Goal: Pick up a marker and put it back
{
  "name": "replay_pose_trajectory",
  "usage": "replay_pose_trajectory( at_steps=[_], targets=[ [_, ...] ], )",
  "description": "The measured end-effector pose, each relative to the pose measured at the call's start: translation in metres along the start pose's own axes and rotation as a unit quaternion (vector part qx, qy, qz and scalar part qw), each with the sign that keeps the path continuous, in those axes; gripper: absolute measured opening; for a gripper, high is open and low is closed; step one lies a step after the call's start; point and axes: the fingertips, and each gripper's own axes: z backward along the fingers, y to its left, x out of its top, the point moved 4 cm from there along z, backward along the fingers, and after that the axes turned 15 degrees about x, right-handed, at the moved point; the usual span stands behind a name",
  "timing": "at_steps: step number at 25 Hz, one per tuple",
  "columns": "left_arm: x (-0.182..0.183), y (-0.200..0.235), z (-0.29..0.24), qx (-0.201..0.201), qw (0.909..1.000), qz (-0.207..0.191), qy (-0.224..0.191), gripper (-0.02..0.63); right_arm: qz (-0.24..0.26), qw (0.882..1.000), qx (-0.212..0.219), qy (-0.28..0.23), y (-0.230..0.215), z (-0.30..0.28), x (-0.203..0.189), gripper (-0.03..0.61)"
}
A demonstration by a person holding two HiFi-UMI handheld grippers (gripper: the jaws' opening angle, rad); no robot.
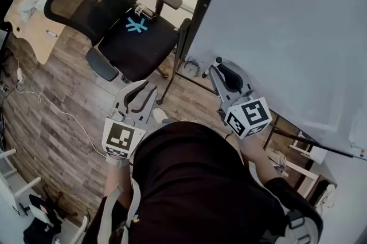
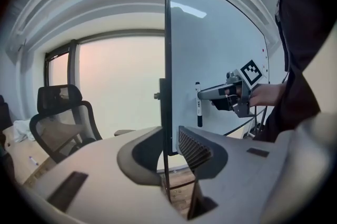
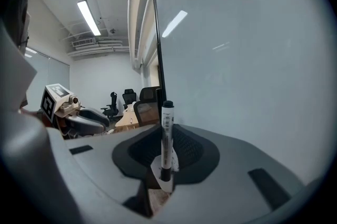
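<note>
Slippage is the main worry. The right gripper (image 3: 165,164) pinches the marker (image 3: 167,136) near its lower end only, so most of the barrel stands free above the jaws. A knock against the whiteboard (image 3: 242,60) could lever it loose or tip it over. A misjudged put-down is the other risk, since where the marker belongs is not clear from these views, and the spot probably has to be found first.

The marker is a slim white pen with dark print along the barrel and black at both ends. It is held upright just beside the board's face, near its dark edge; whether it touches the board I cannot tell. The left gripper (image 2: 171,162) is empty, its jaws a little apart, and it is held off to the side of the board's edge.
</note>
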Motion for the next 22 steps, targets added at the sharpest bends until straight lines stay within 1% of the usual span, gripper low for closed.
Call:
replay_pose_trajectory(
  at_steps=[3,6,11,16,22],
  targets=[
    [0.0,0.011,0.009,0.016,0.9999,0.003,-0.003,0.094,0.011,1.0,0.007,0.008,0.001,-0.016,-0.001,0.077],
    [-0.001,0.022,0.016,0.033,0.9993,0.014,0.002,0.097,0.025,0.999,0.013,0.02,0.001,-0.031,-0.003,0.075],
    [-0.007,0.037,0.023,0.057,0.9981,0.021,0.006,0.098,0.038,0.998,0.026,0.039,0.001,-0.051,-0.012,0.077],
    [-0.014,0.048,0.031,0.076,0.9966,0.027,0.013,0.098,0.035,0.997,0.039,0.063,0.003,-0.068,-0.028,0.077],
    [-0.026,0.056,0.042,0.096,0.9949,0.026,0.016,0.098,0.033,0.995,0.041,0.086,0.004,-0.08,-0.046,0.075]
  ],
)
